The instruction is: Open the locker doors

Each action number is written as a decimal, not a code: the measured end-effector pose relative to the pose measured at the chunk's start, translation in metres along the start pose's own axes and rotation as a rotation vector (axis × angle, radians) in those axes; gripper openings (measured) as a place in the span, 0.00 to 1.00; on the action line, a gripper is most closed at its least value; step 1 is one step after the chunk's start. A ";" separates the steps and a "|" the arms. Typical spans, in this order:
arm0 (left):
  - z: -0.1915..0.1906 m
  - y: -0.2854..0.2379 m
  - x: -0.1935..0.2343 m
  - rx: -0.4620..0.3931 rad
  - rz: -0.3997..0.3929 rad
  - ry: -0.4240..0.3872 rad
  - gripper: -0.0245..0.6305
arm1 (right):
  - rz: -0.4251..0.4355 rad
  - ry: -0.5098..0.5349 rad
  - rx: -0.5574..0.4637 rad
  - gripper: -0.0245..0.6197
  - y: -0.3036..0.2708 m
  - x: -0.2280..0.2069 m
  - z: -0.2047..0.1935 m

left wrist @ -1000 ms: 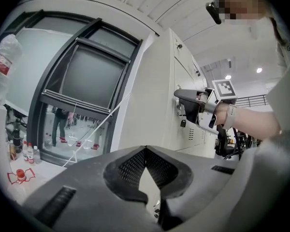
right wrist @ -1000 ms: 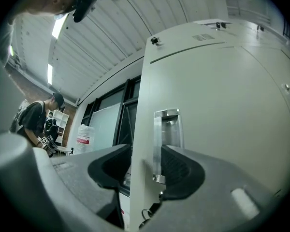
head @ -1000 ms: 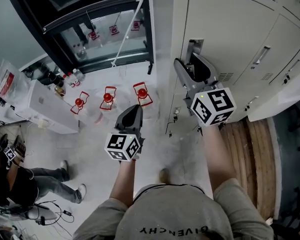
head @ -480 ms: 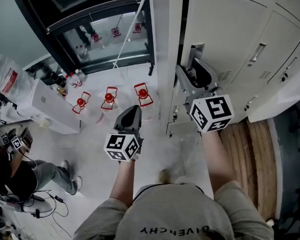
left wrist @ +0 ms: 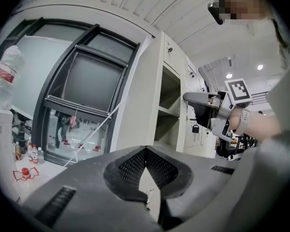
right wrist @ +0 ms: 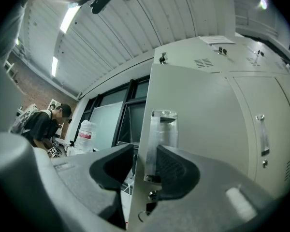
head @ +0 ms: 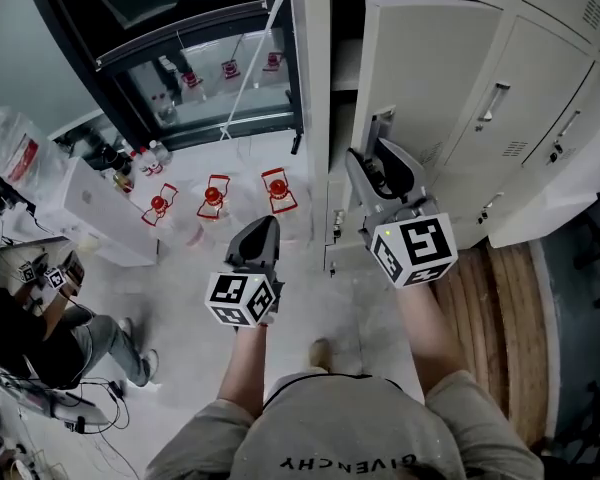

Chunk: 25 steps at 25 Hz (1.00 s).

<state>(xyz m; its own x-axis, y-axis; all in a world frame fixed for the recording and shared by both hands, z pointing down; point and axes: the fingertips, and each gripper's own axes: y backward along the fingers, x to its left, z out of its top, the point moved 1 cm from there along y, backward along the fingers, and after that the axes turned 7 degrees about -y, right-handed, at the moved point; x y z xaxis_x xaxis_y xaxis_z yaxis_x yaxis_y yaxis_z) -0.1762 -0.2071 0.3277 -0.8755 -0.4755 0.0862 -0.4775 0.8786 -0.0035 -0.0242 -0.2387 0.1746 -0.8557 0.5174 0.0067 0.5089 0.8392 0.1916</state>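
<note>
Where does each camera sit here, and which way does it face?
Head view: on the person's head, looking steeply down at the lockers; both forearms, left claw and right claw show.
Left gripper view: on the left claw, jaws together and empty, facing the window and open locker.
Right gripper view: on the right claw, facing the locker door; its jaws are closing with the door's handle between them.
Shared: head and left gripper views both show the right claw at the door.
</note>
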 end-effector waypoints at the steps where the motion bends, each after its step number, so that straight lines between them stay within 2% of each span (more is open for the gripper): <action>1: 0.000 0.001 -0.005 0.000 0.001 0.001 0.04 | 0.004 0.000 0.001 0.27 0.005 0.000 0.001; 9: -0.005 0.015 -0.051 0.013 0.013 0.000 0.04 | 0.032 -0.006 0.006 0.26 0.049 -0.006 0.010; 25: -0.008 0.052 -0.108 0.012 0.067 -0.003 0.04 | 0.032 -0.038 -0.003 0.26 0.128 -0.038 0.027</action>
<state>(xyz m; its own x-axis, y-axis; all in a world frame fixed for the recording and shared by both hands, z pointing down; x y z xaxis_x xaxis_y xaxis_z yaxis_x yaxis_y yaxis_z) -0.1060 -0.1095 0.3262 -0.9058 -0.4156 0.0828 -0.4185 0.9080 -0.0209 0.0762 -0.1461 0.1728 -0.8348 0.5500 -0.0244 0.5357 0.8217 0.1945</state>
